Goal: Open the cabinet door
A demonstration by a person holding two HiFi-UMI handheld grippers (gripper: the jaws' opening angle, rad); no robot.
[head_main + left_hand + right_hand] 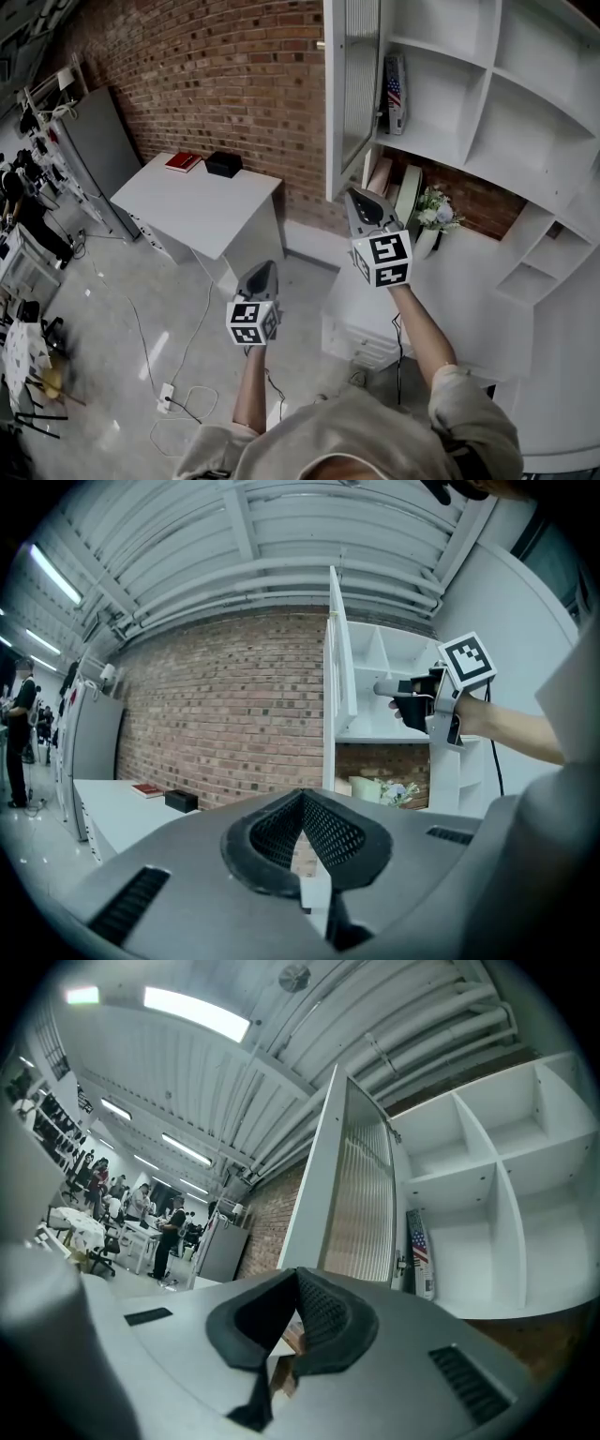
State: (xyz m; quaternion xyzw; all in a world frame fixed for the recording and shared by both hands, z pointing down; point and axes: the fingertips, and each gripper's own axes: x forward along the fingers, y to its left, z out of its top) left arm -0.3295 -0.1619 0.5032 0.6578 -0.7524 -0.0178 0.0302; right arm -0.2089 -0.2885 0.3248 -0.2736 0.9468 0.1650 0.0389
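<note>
The white cabinet's ribbed-glass door stands swung out, edge-on toward me, and the open shelves show behind it. My right gripper is held just below the door's lower edge, apart from it and shut with nothing between its fingers. In the right gripper view the door rises right ahead of the closed right gripper. My left gripper hangs lower and to the left, away from the cabinet, shut and empty. The left gripper view shows the left gripper, the door and the right gripper.
A book with a flag cover stands on a shelf. Plates and a flower vase sit on the counter below. A white table with a red book and a black box stands by the brick wall. Cables and a power strip lie on the floor.
</note>
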